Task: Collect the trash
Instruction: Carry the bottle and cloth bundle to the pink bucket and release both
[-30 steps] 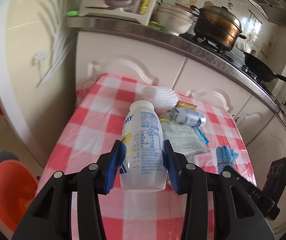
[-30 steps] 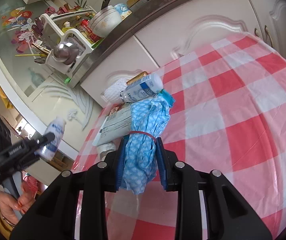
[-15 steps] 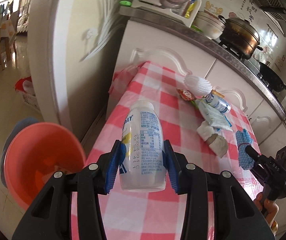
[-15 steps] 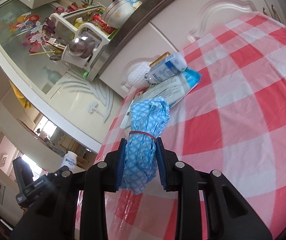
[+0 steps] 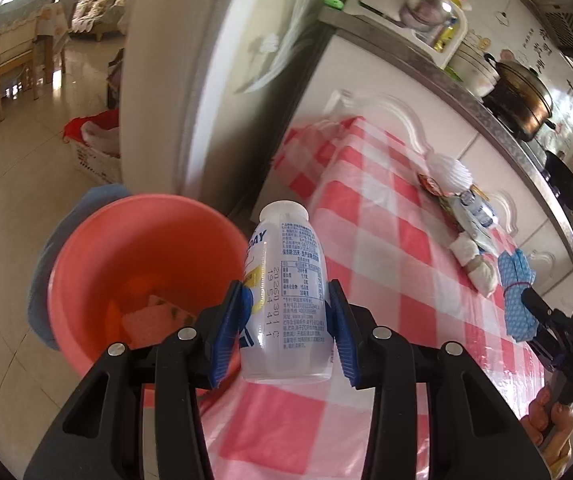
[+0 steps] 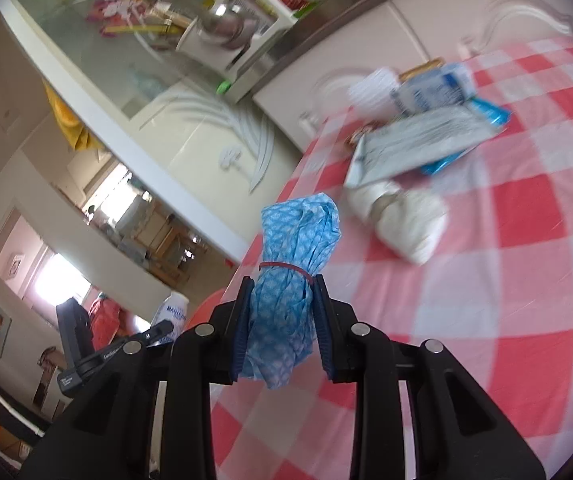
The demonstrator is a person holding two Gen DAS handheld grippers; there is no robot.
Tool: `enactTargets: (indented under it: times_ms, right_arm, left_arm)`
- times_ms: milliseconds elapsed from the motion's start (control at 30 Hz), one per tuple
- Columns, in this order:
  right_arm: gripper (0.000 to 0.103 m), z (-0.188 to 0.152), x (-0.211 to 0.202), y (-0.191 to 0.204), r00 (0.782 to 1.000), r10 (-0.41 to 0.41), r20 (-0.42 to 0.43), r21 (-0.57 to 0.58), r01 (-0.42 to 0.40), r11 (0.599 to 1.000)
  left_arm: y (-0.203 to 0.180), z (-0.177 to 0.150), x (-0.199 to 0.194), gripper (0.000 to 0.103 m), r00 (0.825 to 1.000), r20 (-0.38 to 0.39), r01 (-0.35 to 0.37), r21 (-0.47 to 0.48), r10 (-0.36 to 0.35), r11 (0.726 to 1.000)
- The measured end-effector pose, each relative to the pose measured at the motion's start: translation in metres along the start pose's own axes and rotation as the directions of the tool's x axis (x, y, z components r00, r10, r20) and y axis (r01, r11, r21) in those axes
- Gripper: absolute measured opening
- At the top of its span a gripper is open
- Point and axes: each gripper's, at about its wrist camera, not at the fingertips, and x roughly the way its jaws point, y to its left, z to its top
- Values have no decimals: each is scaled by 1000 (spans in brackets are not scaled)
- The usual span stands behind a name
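My left gripper point(image 5: 286, 320) is shut on a white plastic bottle point(image 5: 284, 292) with a printed label, held upright at the table's left edge beside an orange bin point(image 5: 142, 276) on the floor. The bin holds some scraps. My right gripper point(image 6: 282, 320) is shut on a blue patterned cloth bundle point(image 6: 290, 280) tied with a red band, above the red-and-white checked tablecloth point(image 6: 506, 280). The bundle also shows in the left wrist view point(image 5: 516, 292). More trash lies on the table: a crumpled white wad point(image 6: 406, 216), a flat grey wrapper point(image 6: 418, 144) and a small blue-white bottle point(image 6: 434, 90).
White cabinets point(image 5: 370, 76) and a counter with a pot point(image 5: 522, 96) and a dish rack point(image 6: 230, 28) run behind the table. A white frosted partition point(image 5: 206, 48) stands just behind the bin. A blue object point(image 5: 54, 256) lies under the bin. A red-and-white box point(image 5: 94, 144) sits on the floor.
My left gripper has swung left with the bottle, off the table middle to its edge beside the orange bin. My right gripper has moved left along the table with the bundle.
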Motion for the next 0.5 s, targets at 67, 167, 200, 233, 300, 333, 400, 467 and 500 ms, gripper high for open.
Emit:
enactTargets:
  times_ms: [67,167,200,233,300,333,400,467,500]
  right_arm:
    - [31,-6,13,13,999,10,-42,-24,-11,1000]
    - [31,-13,34,38,994,19,-105,-71,-27,997]
    - [31,-15,40,45,993,23,-120,-83,-33,996]
    - [32,-17,47,54,990,29,-140,-98,-43,994]
    - [32,-20,60,70,984,35,-176,-126,-58,990]
    - [32,-22,67,79,980,35,-196,-142,-64,988]
    - [32,-23,80,96,972,36,-232,-175,-78,981]
    - [32,-25,93,114,965,29,-262,-221,-89,971]
    - [32,-25,98,122,962,28,-273,-240,-96,966]
  left_arm:
    - [17,0,-4,44,1000,6,-15,-30,15,999]
    - [42,2,-11,44,999,19,-39,-70,40,997]
    - [48,3,-12,44,999,22,-45,-81,47,996]
    - [57,4,-15,44,998,29,-53,-96,56,994]
    - [69,6,-19,44,997,40,-66,-115,71,991]
    - [77,7,-21,44,996,43,-73,-125,79,990]
    - [88,8,-23,44,995,48,-83,-139,91,987]
    - [98,9,-23,44,994,53,-89,-157,98,984]
    - [101,10,-22,44,994,52,-89,-165,99,982]
